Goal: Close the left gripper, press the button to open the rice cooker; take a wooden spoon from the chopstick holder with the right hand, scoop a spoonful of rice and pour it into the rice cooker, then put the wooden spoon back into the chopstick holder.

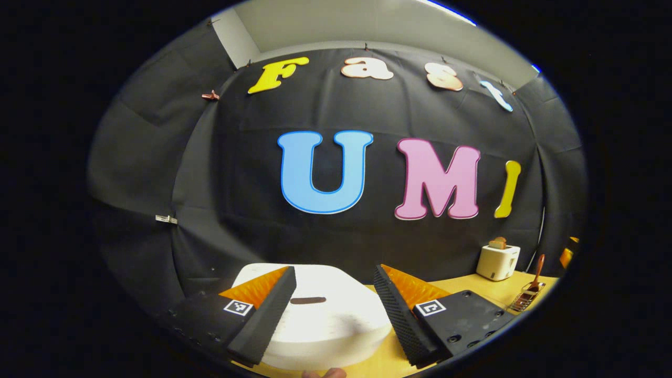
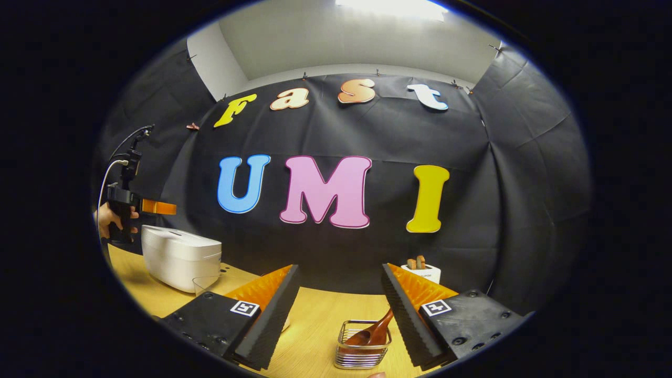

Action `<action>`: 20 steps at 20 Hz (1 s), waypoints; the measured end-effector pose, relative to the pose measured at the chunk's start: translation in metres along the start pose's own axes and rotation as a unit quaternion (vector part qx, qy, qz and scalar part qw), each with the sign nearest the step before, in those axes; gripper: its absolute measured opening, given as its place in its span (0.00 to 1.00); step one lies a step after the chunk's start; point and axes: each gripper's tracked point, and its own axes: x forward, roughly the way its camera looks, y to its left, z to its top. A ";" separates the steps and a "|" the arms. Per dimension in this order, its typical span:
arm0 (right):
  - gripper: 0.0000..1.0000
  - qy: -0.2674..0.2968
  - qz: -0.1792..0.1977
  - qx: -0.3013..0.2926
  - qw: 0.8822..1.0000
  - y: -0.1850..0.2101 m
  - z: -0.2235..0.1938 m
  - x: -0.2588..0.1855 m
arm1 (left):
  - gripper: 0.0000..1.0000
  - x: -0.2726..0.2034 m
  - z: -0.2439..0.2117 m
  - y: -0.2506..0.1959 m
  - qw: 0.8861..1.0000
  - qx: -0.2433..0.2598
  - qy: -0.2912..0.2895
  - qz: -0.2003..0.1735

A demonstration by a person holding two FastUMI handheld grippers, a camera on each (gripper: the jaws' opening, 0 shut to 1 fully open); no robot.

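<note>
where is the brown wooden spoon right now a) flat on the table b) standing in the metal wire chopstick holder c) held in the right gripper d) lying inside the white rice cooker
b: the brown wooden spoon stands in the metal wire chopstick holder, while the right gripper is open just above it, gripping nothing.

Black cloth wall (image 2: 367,136), wooden table (image 2: 315,320)

One white rice cooker (image 1: 320,320) is sitting at the lower centre of the left gripper view. One wire chopstick holder (image 2: 362,346) is standing at the bottom centre of the right gripper view, carrying one wooden spoon (image 2: 374,332). One white toaster (image 1: 497,261) is showing at the lower right of the left gripper view. One table (image 2: 315,320) is carrying them all.
</note>
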 end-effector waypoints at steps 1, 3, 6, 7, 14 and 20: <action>0.96 0.001 0.004 -0.002 1.000 0.004 0.000 -0.001 | 0.95 -0.008 -0.007 -0.009 1.000 -0.006 0.002 -0.004; 0.96 0.005 0.012 -0.005 1.000 0.010 -0.002 -0.001 | 0.95 -0.023 -0.020 -0.030 1.000 -0.010 0.005 -0.020; 0.96 0.011 0.023 -0.002 1.000 0.019 -0.005 -0.002 | 0.95 -0.043 -0.037 -0.054 0.999 0.000 0.005 -0.037; 0.96 0.013 0.028 -0.001 1.000 0.023 -0.006 -0.002 | 0.95 -0.047 -0.042 -0.060 0.999 -0.002 0.005 -0.040; 0.96 0.030 0.049 0.005 0.998 0.042 -0.017 -0.005 | 0.95 -0.063 -0.064 -0.070 0.998 -0.011 0.020 -0.062; 0.96 0.034 0.050 0.002 0.998 0.044 -0.019 -0.006 | 0.95 -0.067 -0.057 -0.068 0.998 -0.010 0.008 -0.067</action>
